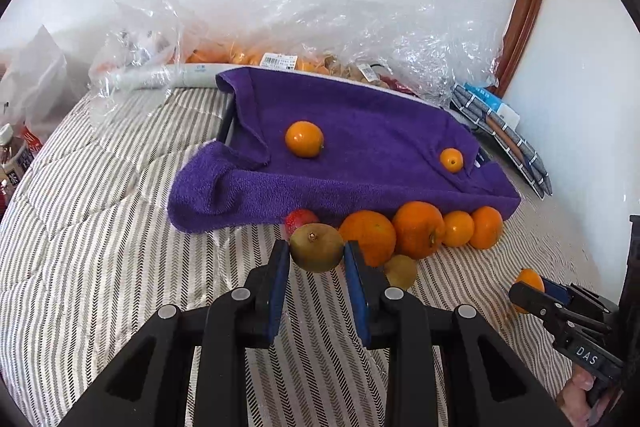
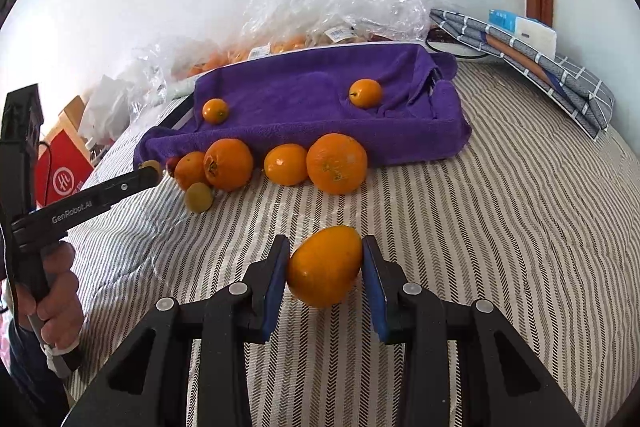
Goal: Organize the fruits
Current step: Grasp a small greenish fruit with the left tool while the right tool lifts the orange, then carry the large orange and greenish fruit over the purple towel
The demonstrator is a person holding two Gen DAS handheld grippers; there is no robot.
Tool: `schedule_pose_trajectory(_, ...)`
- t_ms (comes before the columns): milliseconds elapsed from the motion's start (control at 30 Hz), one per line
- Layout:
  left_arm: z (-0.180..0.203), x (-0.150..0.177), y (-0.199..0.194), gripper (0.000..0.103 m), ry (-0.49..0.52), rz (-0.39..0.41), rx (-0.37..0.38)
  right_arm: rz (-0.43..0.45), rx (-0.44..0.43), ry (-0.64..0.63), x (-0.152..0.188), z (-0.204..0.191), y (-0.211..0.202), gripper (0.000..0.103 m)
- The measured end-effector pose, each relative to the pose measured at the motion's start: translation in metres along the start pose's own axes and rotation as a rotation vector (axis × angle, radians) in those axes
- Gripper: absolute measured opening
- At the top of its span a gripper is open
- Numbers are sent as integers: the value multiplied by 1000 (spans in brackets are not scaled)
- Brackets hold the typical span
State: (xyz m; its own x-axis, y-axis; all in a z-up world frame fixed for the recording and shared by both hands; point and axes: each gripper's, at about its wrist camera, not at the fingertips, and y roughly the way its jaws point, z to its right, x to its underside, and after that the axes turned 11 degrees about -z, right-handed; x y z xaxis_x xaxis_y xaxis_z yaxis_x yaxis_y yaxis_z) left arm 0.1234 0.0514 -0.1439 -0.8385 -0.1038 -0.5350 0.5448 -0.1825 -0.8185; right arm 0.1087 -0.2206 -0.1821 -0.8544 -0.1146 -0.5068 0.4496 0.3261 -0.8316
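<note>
My left gripper (image 1: pixel 316 257) is shut on a brown-green kiwi (image 1: pixel 316 247), held just in front of a purple towel-lined tray (image 1: pixel 360 131). Two small oranges (image 1: pixel 304 139) lie on the towel. Several oranges (image 1: pixel 418 229), a second kiwi (image 1: pixel 400 271) and a red fruit (image 1: pixel 300 219) lie along the tray's front. My right gripper (image 2: pixel 324 269) is shut on an orange (image 2: pixel 324 265) above the striped bed cover. The tray (image 2: pixel 320 91) shows in the right wrist view, with the oranges (image 2: pixel 336 163) in front. The left gripper (image 2: pixel 148 173) shows there too.
Clear plastic bags (image 1: pixel 360 39) of fruit lie behind the tray against the white wall. A folded grey checked cloth (image 2: pixel 560 67) lies at the right. Bottles (image 1: pixel 12 155) and a red box (image 2: pixel 64 175) stand at the left edge of the bed.
</note>
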Motion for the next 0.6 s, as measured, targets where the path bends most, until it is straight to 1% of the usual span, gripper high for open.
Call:
schedule_pose_trajectory(167, -4, -2, -11, 27, -17, 40, 17, -11, 20, 31, -5, 3, 0, 36)
schedule_pose_trajectory(267, -5, -6, -15, 27, -24, 44, 12, 0, 25, 36, -12, 3, -6, 36)
schedule_pose_trajectory(400, -6, -15, -26, 27, -32, 54, 11, 45, 48, 30, -27, 1, -22, 36)
schedule_pose_trajectory(600, -5, -41, -43, 27, -34, 105, -9, 101, 60, 37, -56, 2, -36, 36)
